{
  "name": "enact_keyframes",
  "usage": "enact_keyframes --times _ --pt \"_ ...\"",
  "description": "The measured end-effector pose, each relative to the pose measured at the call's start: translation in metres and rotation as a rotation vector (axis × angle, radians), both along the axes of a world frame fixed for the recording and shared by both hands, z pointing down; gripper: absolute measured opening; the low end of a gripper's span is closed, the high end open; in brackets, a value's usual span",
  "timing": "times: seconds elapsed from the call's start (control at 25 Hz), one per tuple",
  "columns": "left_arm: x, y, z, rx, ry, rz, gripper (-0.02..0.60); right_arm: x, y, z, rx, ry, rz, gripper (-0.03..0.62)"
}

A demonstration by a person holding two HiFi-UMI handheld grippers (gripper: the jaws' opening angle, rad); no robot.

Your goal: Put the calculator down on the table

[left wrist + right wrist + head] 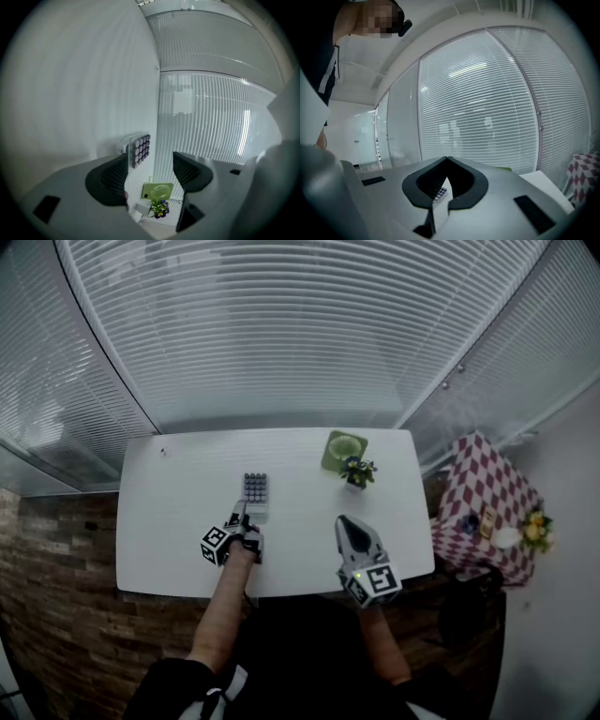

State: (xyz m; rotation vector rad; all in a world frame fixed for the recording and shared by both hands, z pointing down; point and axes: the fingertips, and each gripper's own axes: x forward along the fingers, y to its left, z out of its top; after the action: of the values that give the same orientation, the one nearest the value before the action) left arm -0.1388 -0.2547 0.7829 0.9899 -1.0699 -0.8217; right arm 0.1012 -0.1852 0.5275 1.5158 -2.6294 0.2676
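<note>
Plain white on the worktop (178,512). Dark grey keys in rows on the pale calculator (255,491). Lime green on the mat (345,448); purple and yellow flowers (356,468). Red-and-white checks on the side cloth (487,493).

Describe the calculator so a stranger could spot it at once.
On the white table below the blinds, look near the middle, just ahead of the left gripper. The calculator lies flat there, the only thing with rows of round keys; the green plate and flowers sit farther right.

A flat grey keypad calculator (255,491) lies on the white rectangular counter (169,512), the left tool (242,519) just at its near end, the right tool (343,523) apart to its right.
</note>
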Motion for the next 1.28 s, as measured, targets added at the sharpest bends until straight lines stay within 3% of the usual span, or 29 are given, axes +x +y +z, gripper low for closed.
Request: enact_keyframes --times 0.4,0.6,0.68,0.84,0.96,1.28 --pt "-0.025 0.009 -0.050 0.167 -0.002 -0.030 0.293 -0.009 0.003 -0.001 0.009 -0.005 -0.021 0.006" --pt "-0.030 0.013 -0.074 0.232 -0.045 -0.013 0.293 -0.010 0.002 0.000 0.002 0.015 -0.020 0.006" --pt "-0.032 0.013 -0.084 0.263 -0.100 0.010 0.293 -0.014 0.002 -0.002 0.008 0.007 -0.030 0.006" --pt "-0.036 0.013 -0.108 0.329 -0.278 0.077 0.293 -0.018 0.003 -0.001 0.003 0.003 -0.035 0.006" --pt "-0.036 0.014 -0.129 0.383 -0.453 0.135 0.293 -0.019 0.002 -0.002 0.009 -0.002 -0.040 0.006" --pt "-0.033 0.025 -0.193 0.564 -1.111 0.297 0.293 -0.019 0.000 -0.006 0.015 0.015 -0.033 0.006"
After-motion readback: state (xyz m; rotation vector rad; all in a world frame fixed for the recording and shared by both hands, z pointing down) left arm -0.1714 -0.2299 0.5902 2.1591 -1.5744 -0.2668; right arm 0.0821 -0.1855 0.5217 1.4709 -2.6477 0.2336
